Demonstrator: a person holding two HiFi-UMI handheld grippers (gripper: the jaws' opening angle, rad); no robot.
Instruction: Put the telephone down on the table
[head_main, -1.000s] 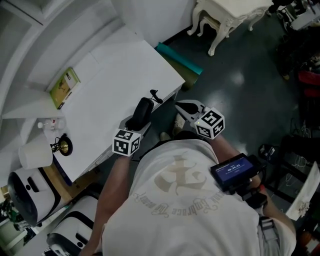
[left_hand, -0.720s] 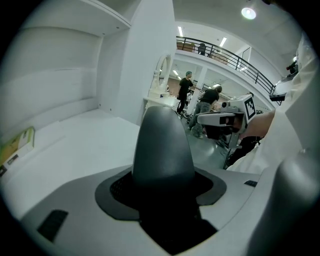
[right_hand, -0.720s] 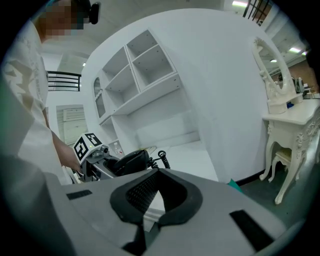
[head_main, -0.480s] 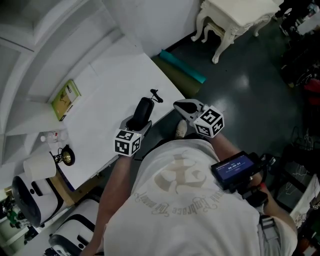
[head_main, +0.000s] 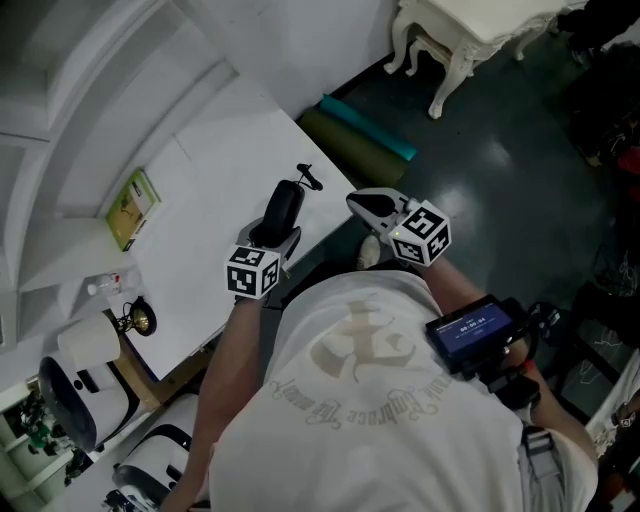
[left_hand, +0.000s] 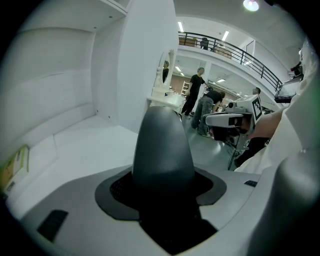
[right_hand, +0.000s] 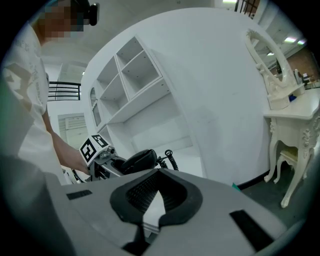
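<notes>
In the head view, the left gripper (head_main: 278, 240) sits just left of the frame's centre, its jaws clamped on the black telephone (head_main: 283, 210). The handset points towards the upper right over the near edge of the white table (head_main: 200, 190), and its curled cord (head_main: 311, 182) sticks out at the far end; whether it touches the tabletop cannot be told. The right gripper (head_main: 368, 207) is just right of centre, beyond the table's edge and over the dark floor, close to the handset but apart from it. A green book (head_main: 131, 206) lies at the left of the table. In the left gripper view, the telephone (left_hand: 162, 150) fills the middle of the frame, pinched between the two jaws, with the table (left_hand: 85, 145) spreading behind it at left and the right gripper (left_hand: 232, 117) at centre right. In the right gripper view, the right gripper (right_hand: 155, 200) has its jaws pressed together with nothing between them. At centre left, the left gripper (right_hand: 107, 162) holds the telephone (right_hand: 137, 160) above the table (right_hand: 185, 155).
</notes>
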